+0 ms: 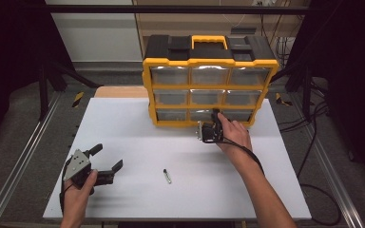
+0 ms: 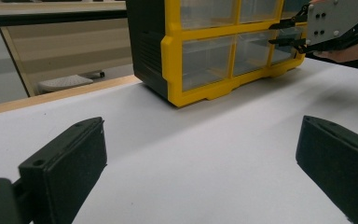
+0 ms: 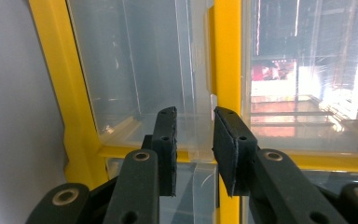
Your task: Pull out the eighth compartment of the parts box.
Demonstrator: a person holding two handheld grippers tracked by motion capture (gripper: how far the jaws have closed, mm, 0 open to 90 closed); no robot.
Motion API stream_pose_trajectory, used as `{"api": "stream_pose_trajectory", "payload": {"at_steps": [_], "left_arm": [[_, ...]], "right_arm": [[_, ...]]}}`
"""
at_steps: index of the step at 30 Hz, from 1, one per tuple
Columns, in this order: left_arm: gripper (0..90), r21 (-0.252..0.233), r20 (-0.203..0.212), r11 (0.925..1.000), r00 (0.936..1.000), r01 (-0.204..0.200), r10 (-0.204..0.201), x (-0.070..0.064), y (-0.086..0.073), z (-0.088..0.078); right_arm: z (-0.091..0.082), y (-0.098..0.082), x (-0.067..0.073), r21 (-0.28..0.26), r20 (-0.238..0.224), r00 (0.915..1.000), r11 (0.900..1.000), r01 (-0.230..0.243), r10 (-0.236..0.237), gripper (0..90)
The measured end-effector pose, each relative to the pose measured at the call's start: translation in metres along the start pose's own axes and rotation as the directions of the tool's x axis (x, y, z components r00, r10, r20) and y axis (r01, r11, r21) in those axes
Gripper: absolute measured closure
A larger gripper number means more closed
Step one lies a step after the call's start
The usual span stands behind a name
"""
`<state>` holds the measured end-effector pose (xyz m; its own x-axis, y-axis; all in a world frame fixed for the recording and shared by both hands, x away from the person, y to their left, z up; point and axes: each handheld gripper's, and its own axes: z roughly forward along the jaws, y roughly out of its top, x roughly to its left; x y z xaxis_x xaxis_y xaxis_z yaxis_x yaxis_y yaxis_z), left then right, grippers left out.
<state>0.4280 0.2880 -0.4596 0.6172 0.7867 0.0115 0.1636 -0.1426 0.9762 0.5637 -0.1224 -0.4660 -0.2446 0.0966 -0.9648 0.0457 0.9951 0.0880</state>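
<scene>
One: Black jaws of the right gripper (image 3: pixel 195 114) sit right under its own camera, narrowly apart, with the clear pull (image 3: pixel 199 130) of a drawer (image 3: pixel 130 70) between them. Is that a grip?

Two: Not as I read it. A sliver of daylight shows beside one pad, so the pull is straddled, not pinched. The drawer is in the bottom row of the yellow organizer (image 1: pixel 209 61), the middle one by the high view, and as far as I can see it is fully pushed in.

One: So what makes the pull go well?

Two: I'd close until both pads bear flat on the tab and seat them deep enough that they cannot slip off its lip. Then draw straight back along the drawer's own line — any twist would likely jam it in the yellow frame. The gripper is rolled on its side, so the right hand (image 1: pixel 235 135) should hold that roll steady.

One: Could the whole organizer slide?

Two: It may. It stands free at the far edge of the table (image 1: pixel 138 123), so a slow, even pull is safer than a jerk.

One: And the left gripper (image 2: pixel 198 123)?

Two: Its jaws are wide apart with nothing between them, low over the near left of the table, well apart from the organizer. A small dark cylinder (image 1: pixel 167 175) lies alone on the table between the two forearms — I cannot tell what it is.
</scene>
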Motion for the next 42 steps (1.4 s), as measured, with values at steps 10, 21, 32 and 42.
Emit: {"api": "stream_pose_trajectory", "payload": {"at_steps": [10, 21, 32, 42], "left_arm": [[1.7, -0.004, -0.001, 1.0, 1.0, 0.002, -0.002, 0.0, 0.0, -0.001], [1.8, -0.006, -0.003, 1.0, 1.0, 0.003, -0.003, -0.001, 0.001, -0.002], [1.7, -0.013, -0.011, 0.9999, 0.9999, 0.01, -0.01, 0.001, 0.001, -0.004], [1.7, -0.017, -0.011, 0.9998, 0.9999, 0.01, -0.01, 0.001, 0.002, -0.005]], "right_arm": [[0.001, -0.001, 0.005, -0.001, 0.03, 0.999, 1.0, 0.032, -0.032, 73.1], [0.002, -0.001, 0.007, -0.015, 0.065, 0.9956, 0.998, 0.069, -0.068, 77.2], [-0.001, -0.001, 0.004, -0.001, 0.038, 0.9969, 0.998, 0.068, -0.068, 77.7], [-0.01, -0.001, 0.006, -0.012, 0.036, 0.9977, 0.998, 0.057, -0.057, 77.4]]}}
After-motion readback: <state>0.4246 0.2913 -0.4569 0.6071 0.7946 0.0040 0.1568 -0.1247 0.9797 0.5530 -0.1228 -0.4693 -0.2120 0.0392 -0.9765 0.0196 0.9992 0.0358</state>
